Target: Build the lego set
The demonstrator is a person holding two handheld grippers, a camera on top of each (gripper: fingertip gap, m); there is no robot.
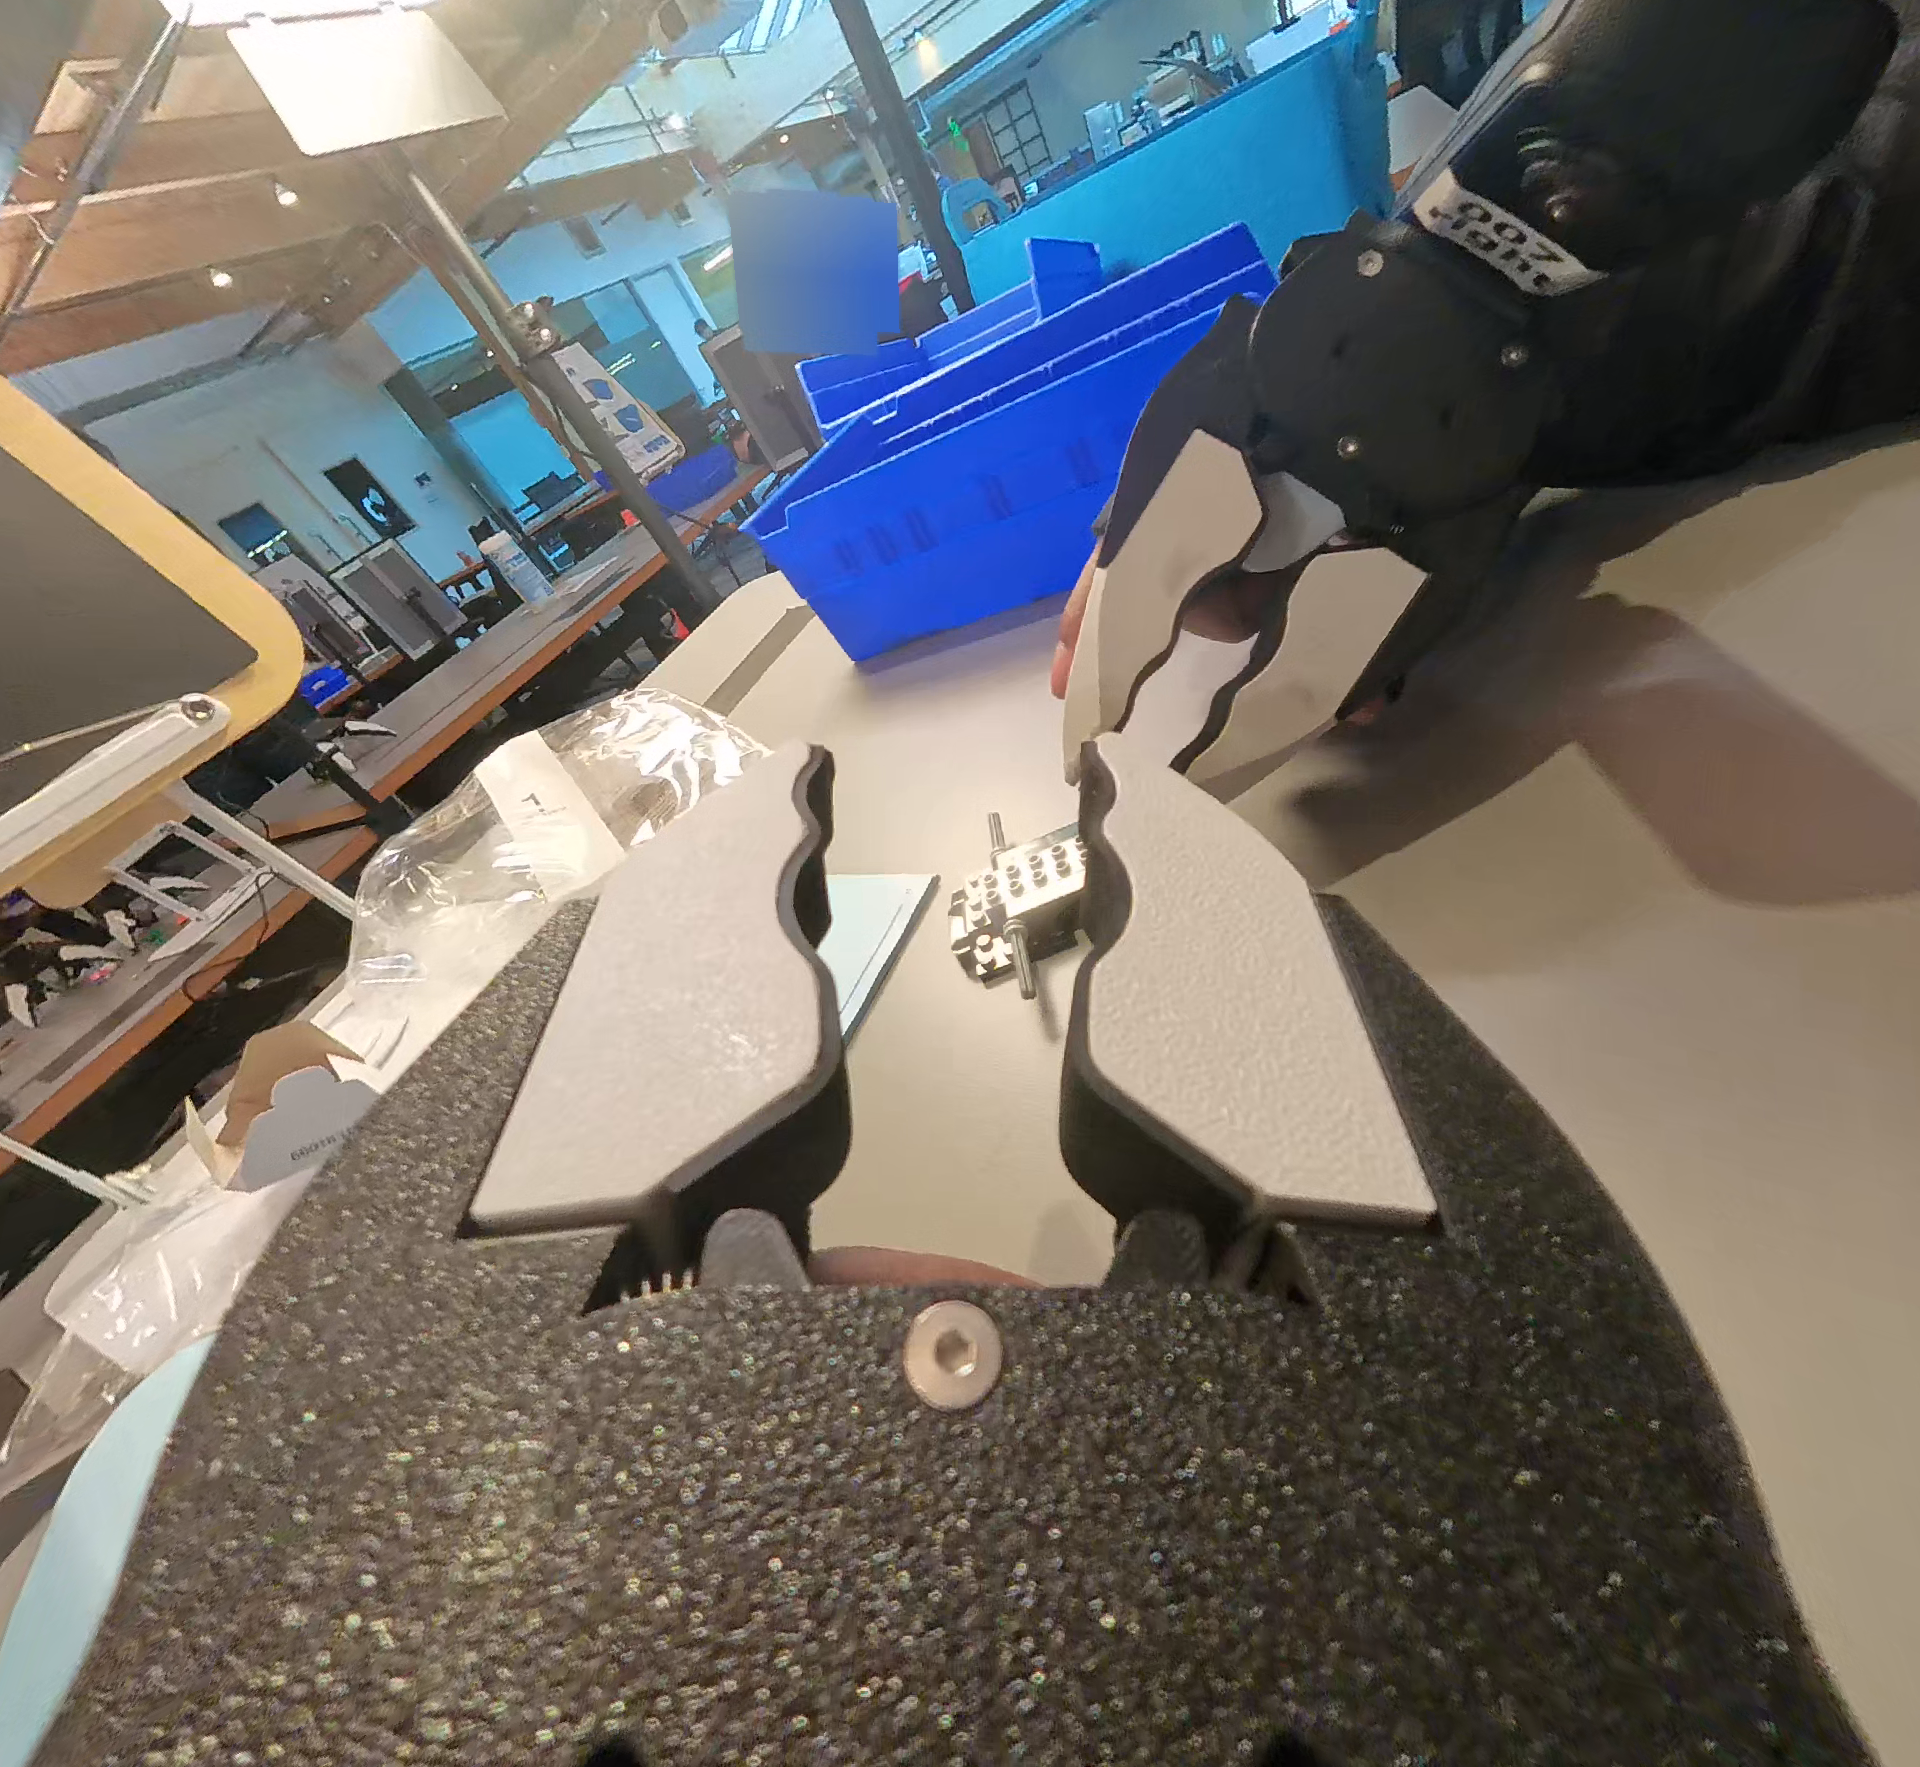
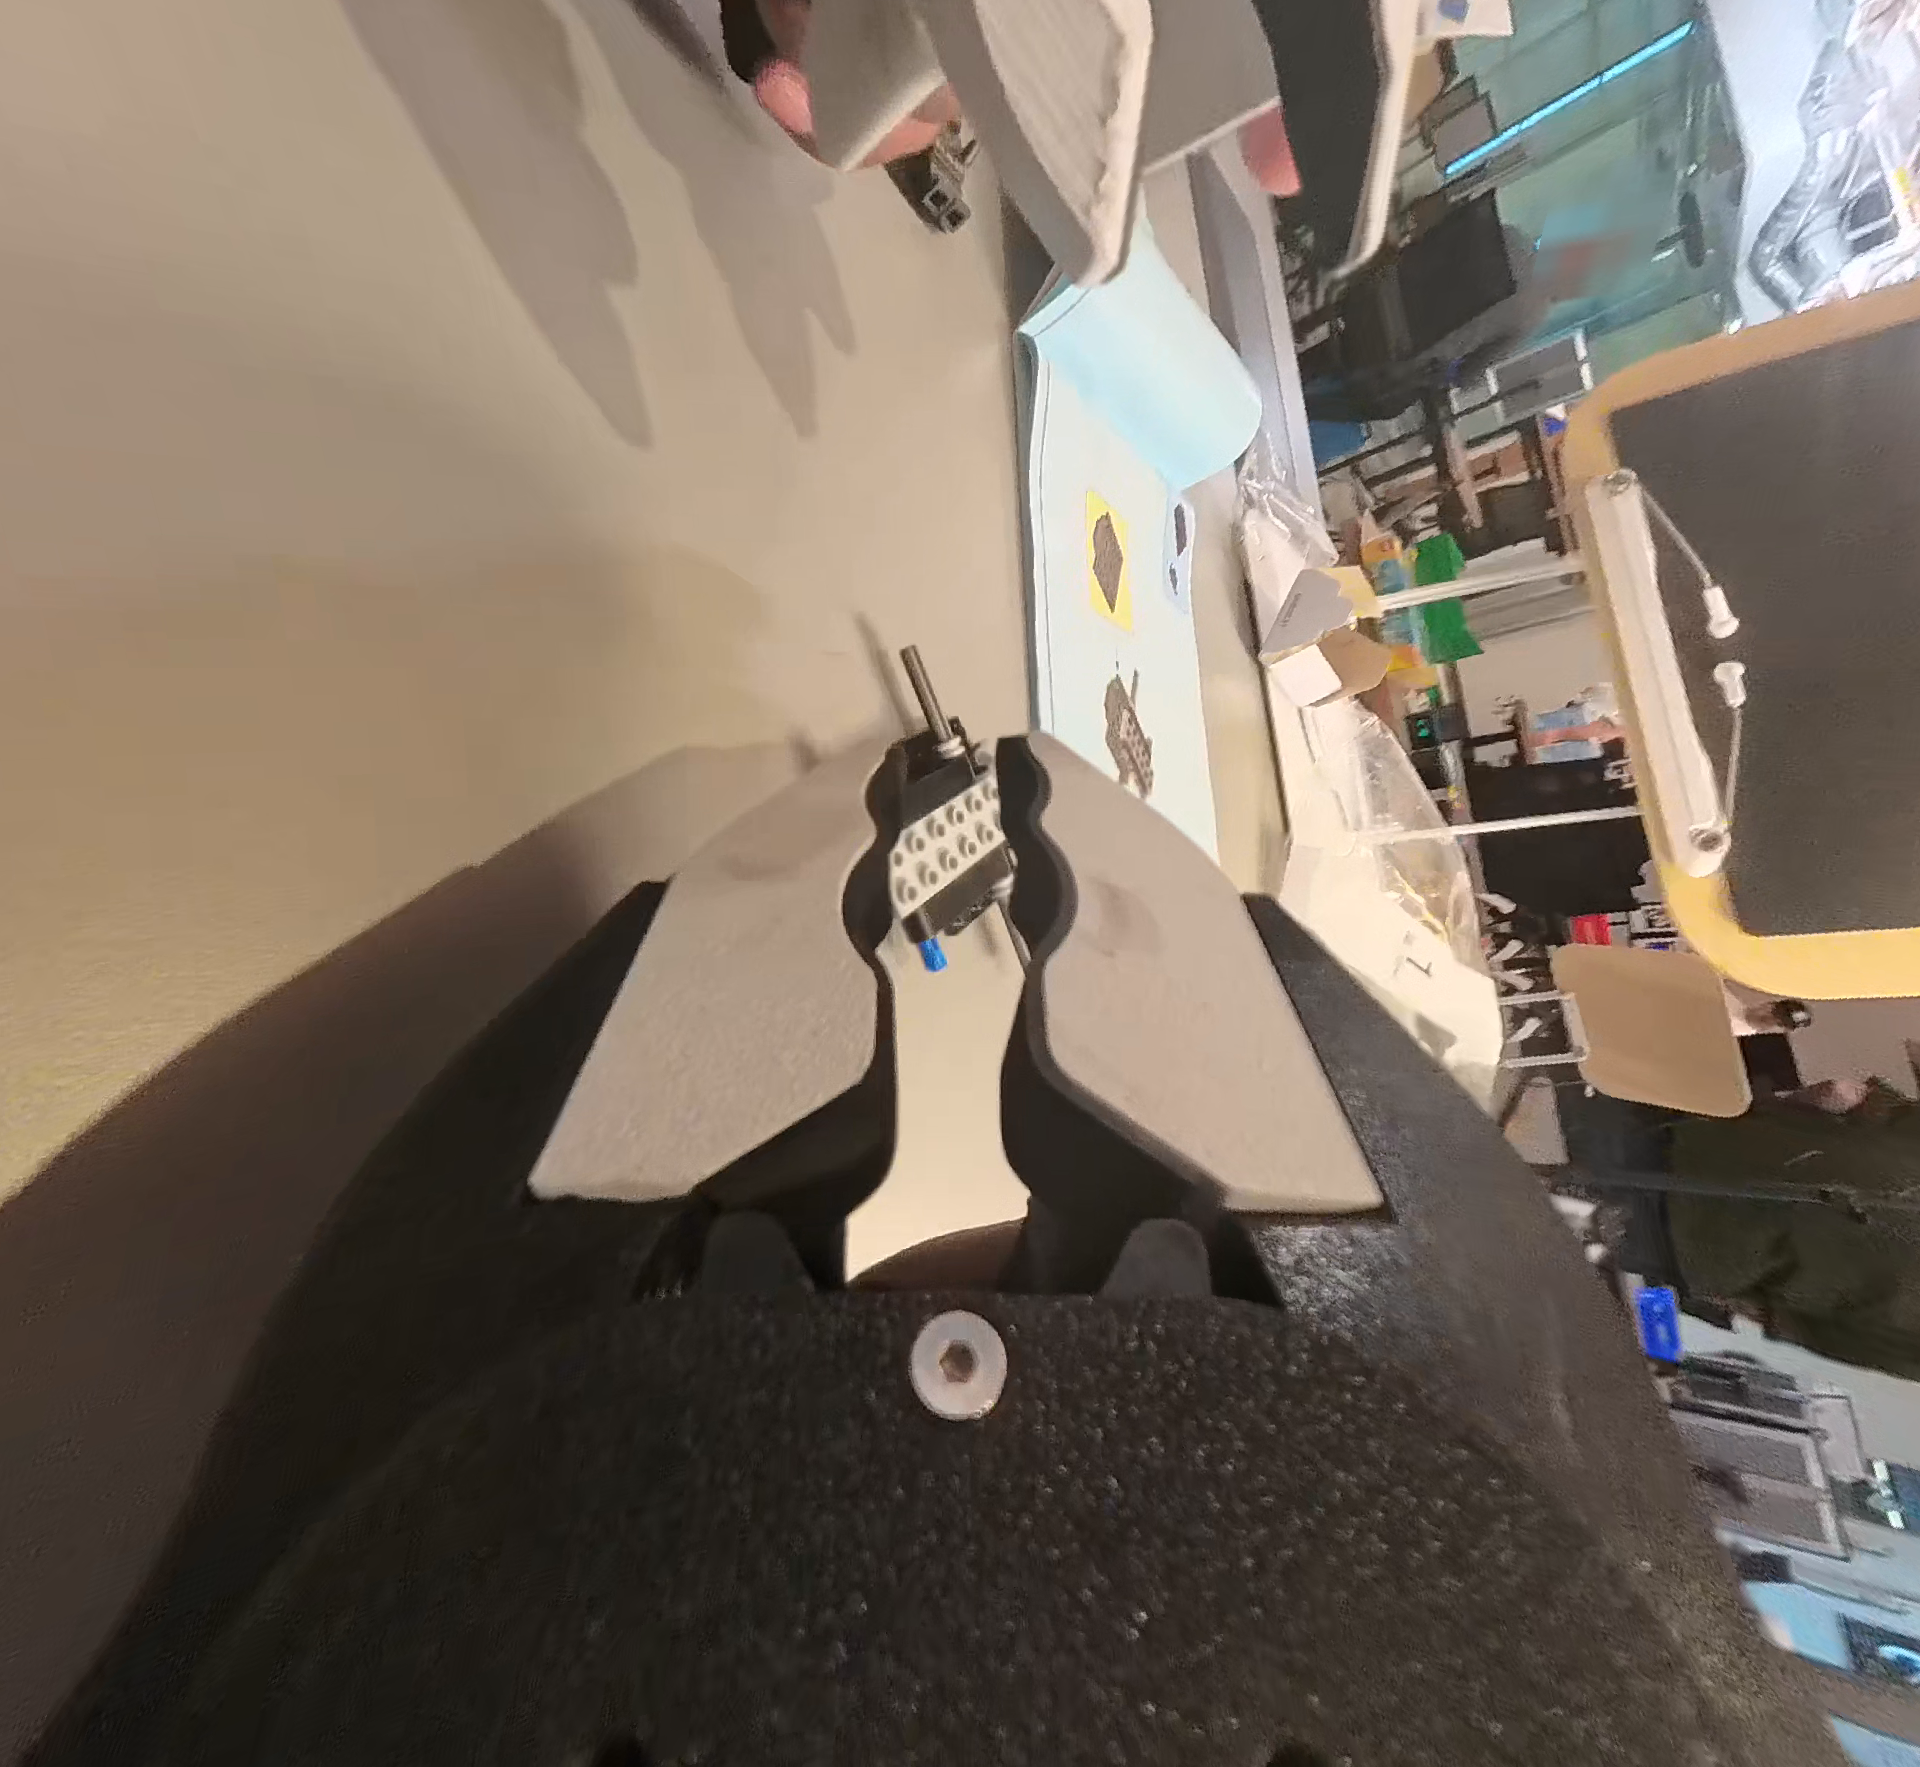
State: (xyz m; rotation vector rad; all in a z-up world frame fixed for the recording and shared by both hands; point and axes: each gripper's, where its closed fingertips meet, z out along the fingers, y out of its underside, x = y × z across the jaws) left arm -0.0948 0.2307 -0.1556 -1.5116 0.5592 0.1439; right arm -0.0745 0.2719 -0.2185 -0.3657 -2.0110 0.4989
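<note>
My left gripper (image 1: 951, 772) is open, with nothing pressed between its pads. A small dark studded brick assembly (image 1: 1023, 896) with grey axles lies on the grey table (image 1: 1558, 1094) by the inner side of my left gripper's right finger, well apart from the other finger. It also shows in the right wrist view (image 2: 940, 179), partly hidden under the left gripper (image 2: 1226, 242). My right gripper (image 2: 945, 761) is shut on another brick assembly (image 2: 951, 860) with a light grey studded plate, a black body, a grey axle and a blue pin. The right gripper (image 1: 1143, 751) hovers just beyond my left fingertips.
Blue bins (image 1: 987, 491) stand at the back of the table. A clear plastic bag (image 1: 540, 813) and a light blue booklet (image 2: 1122, 574) lie to one side. A small cardboard box (image 2: 1320, 647) and a yellow-framed dark panel (image 1: 104, 595) sit past them. My right fingertips sit around 8 cm from my left ones.
</note>
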